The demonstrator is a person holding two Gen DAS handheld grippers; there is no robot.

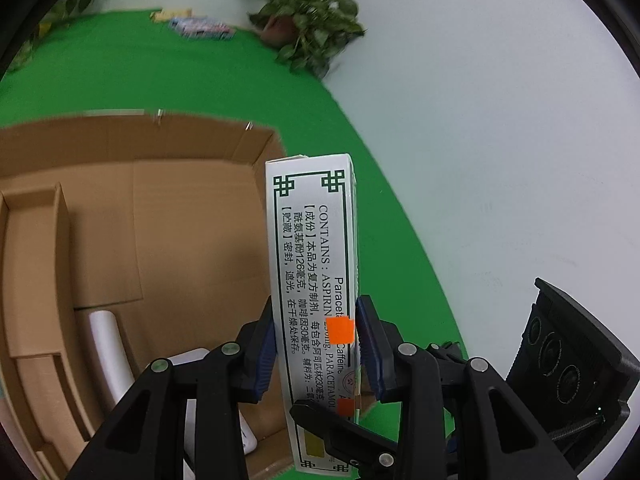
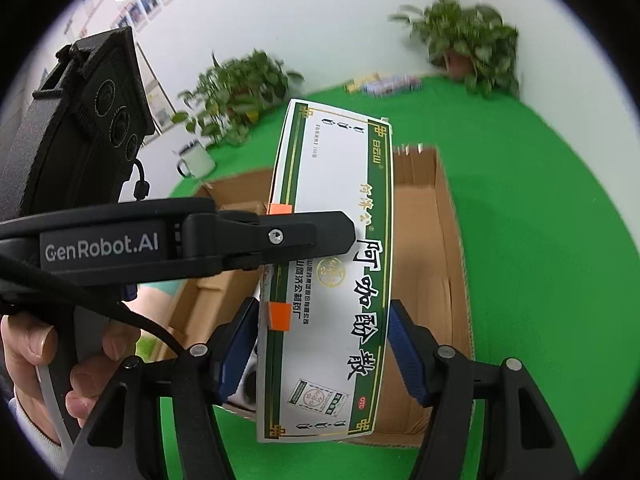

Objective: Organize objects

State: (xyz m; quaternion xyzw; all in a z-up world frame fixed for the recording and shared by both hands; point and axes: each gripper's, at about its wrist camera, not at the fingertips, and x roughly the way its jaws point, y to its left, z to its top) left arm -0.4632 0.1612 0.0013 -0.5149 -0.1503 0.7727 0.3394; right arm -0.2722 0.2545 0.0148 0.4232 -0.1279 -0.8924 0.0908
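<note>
Above cardboard box (image 1: 192,216): left tongs (image 1: 316,354) clamp medicine carton (image 1: 310,264); right tongs (image 2: 322,348) spread, straddling carton without contact. Placement pending; some items already inside.

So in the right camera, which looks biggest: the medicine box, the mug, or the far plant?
Largest to smallest, as they look:
1. Medicine box, though it's nearest the camera, so that may exaggerate it.
2. Far potted plant.
3. White mug.

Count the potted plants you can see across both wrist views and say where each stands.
2. One potted plant stands in the far corner by the wall; another plant stands along the left wall behind the enamel mug. More may be hidden.
</note>
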